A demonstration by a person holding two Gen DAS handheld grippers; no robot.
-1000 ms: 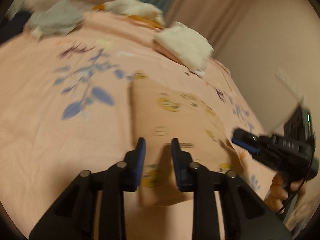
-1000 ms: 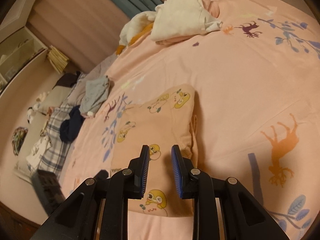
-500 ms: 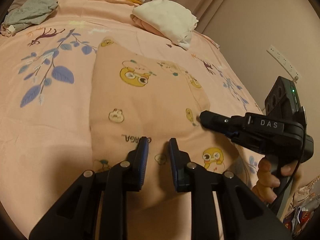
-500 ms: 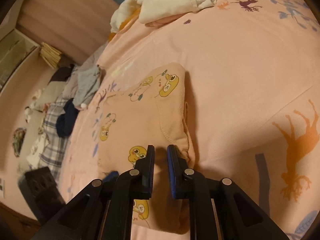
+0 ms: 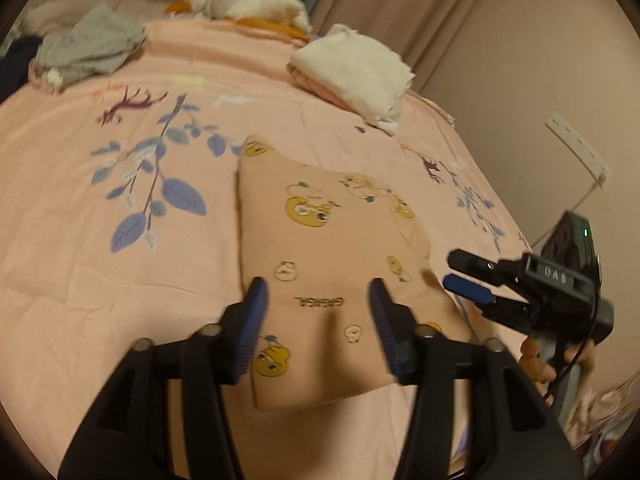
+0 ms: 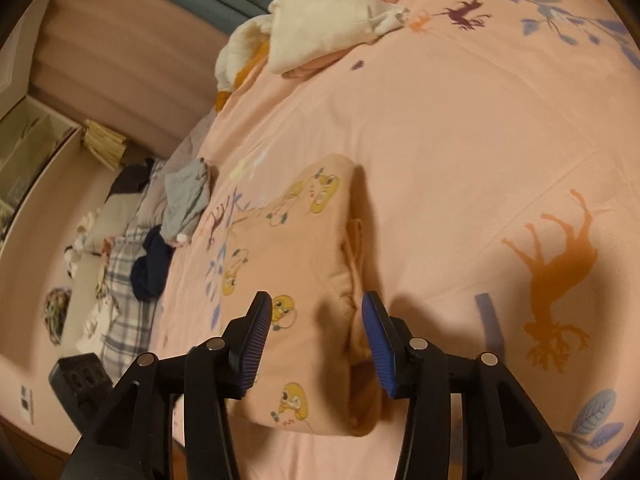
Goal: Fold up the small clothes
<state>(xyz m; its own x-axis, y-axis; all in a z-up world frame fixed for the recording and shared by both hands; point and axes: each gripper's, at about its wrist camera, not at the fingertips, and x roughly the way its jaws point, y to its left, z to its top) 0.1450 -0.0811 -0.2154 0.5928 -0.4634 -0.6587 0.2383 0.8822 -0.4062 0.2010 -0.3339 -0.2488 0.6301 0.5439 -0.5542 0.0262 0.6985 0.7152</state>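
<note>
A small pink garment with yellow cartoon prints [image 5: 332,264] lies folded flat on the pink bedspread [image 5: 120,288]; it also shows in the right wrist view [image 6: 304,280]. My left gripper [image 5: 318,300] is open and empty, hovering above the garment's near part. My right gripper [image 6: 318,320] is open and empty above the garment's thick folded edge [image 6: 356,304]. The right gripper also shows in the left wrist view [image 5: 468,276], just off the garment's right edge.
A white folded cloth [image 5: 356,72] and a white and orange pile [image 5: 248,4] lie at the far end of the bed. A grey garment [image 5: 88,44] lies far left. Dark and checked clothes [image 6: 136,272] lie beside the bed. A wall [image 5: 540,60] stands on the right.
Both grippers have opened wide and lifted back from the garment. The garment now lies free on the bedspread.
</note>
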